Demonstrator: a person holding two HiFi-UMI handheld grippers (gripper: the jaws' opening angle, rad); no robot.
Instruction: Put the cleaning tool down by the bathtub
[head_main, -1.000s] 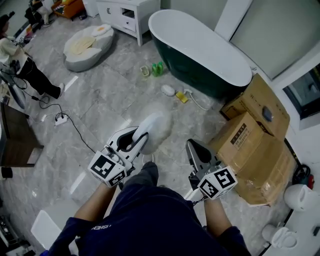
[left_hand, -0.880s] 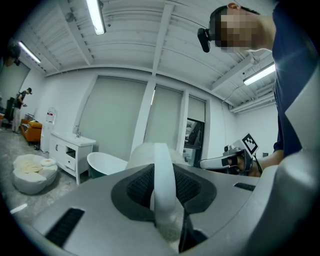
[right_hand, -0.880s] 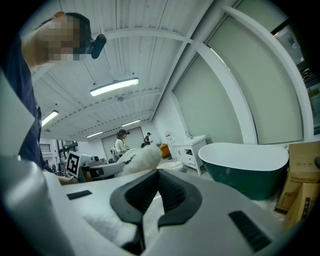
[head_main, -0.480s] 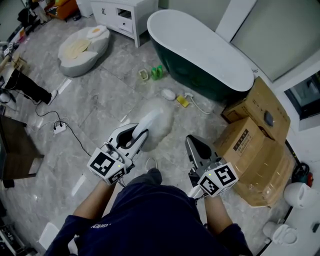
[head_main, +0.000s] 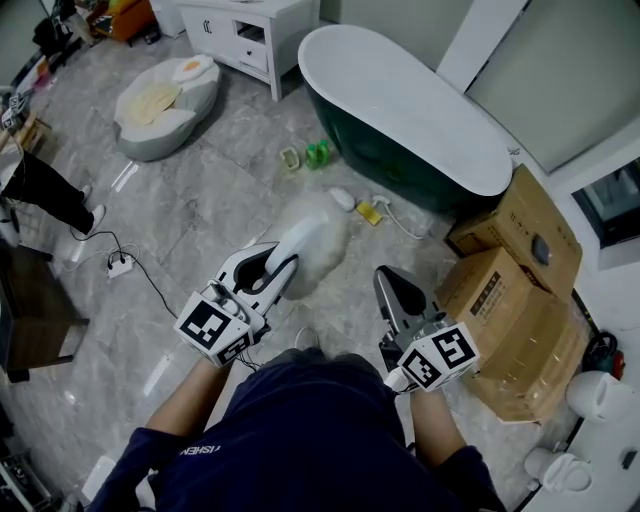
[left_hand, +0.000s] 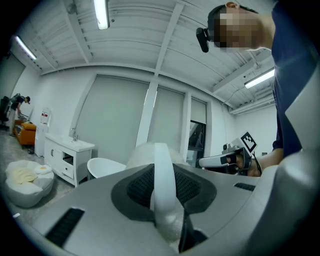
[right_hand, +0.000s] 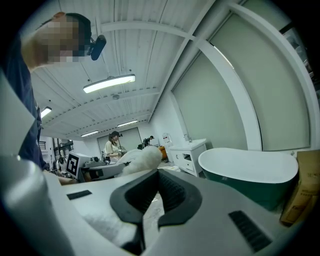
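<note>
The cleaning tool (head_main: 312, 242) is a white fluffy duster head on a white handle. My left gripper (head_main: 276, 266) is shut on that handle and holds it in the air above the marble floor, pointing toward the bathtub (head_main: 400, 95). In the left gripper view the handle (left_hand: 163, 172) runs up between the dark pads, and the tub (left_hand: 102, 167) shows behind. The tub is dark green outside and white inside. My right gripper (head_main: 389, 282) hangs to the right with its jaws together and nothing in them. In its own view, the right gripper (right_hand: 149, 212) faces the tub (right_hand: 245, 165).
Cardboard boxes (head_main: 520, 290) are stacked at the right of the tub. On the floor by the tub lie green bottles (head_main: 318, 153), a white object (head_main: 342, 198) and a yellow item (head_main: 366, 212). A white cabinet (head_main: 260, 25), a grey cushion (head_main: 165, 95), a power strip (head_main: 118, 265) and another person's leg (head_main: 50, 195) are on the left.
Both grippers keep nearly the same pose, the left still gripping the tool. The view has shifted slightly, and the person at the left has moved toward the frame edge.
</note>
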